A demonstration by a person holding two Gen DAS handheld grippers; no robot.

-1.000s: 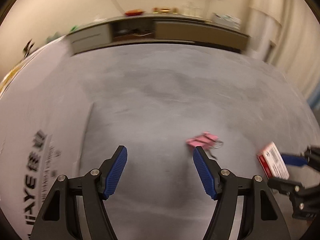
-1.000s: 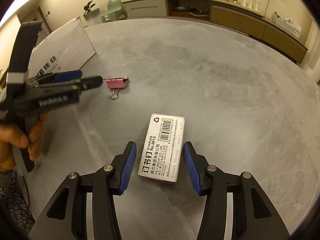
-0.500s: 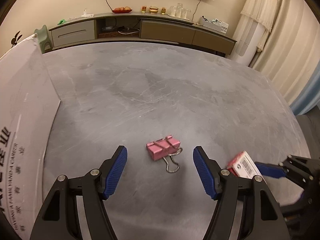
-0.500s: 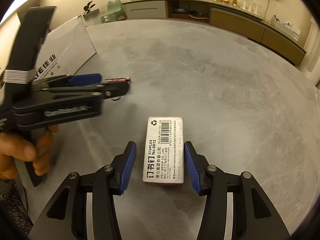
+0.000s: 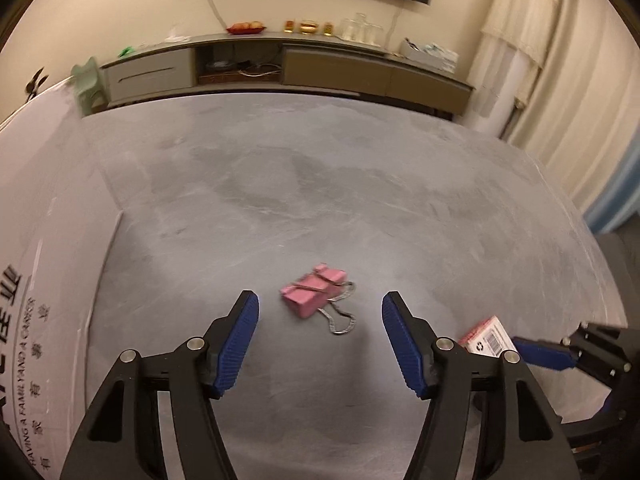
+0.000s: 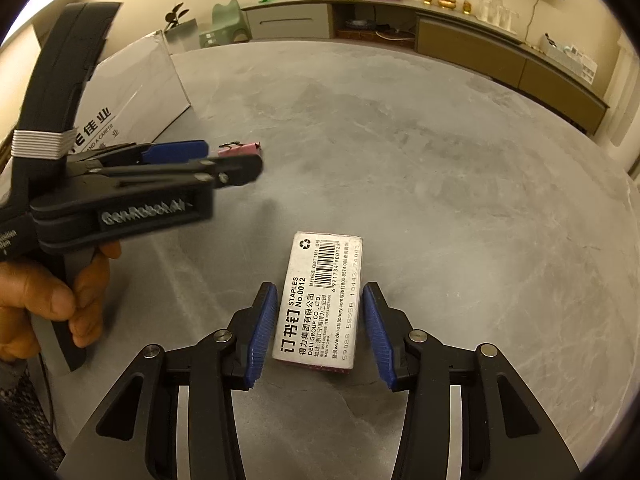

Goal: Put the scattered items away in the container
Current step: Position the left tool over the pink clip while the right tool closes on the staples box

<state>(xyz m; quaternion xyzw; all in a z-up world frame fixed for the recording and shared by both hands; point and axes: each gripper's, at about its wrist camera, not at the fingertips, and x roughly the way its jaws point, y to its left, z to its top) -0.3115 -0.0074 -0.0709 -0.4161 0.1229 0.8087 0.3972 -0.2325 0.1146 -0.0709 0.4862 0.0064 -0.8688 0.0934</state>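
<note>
the left gripper hangs over the grey table with its jaws spread wide and nothing between them; the pink binder clip lies flat just past the fingertips, toward 12 o'clock, its wire handle pointing to 5 o'clock; the white cardboard box stands at 9 o'clock; the right gripper is parted, its blue pads on either side of the staple box with narrow gaps, not pinching it; a hand holds the left tool at 9 o'clock.
</note>
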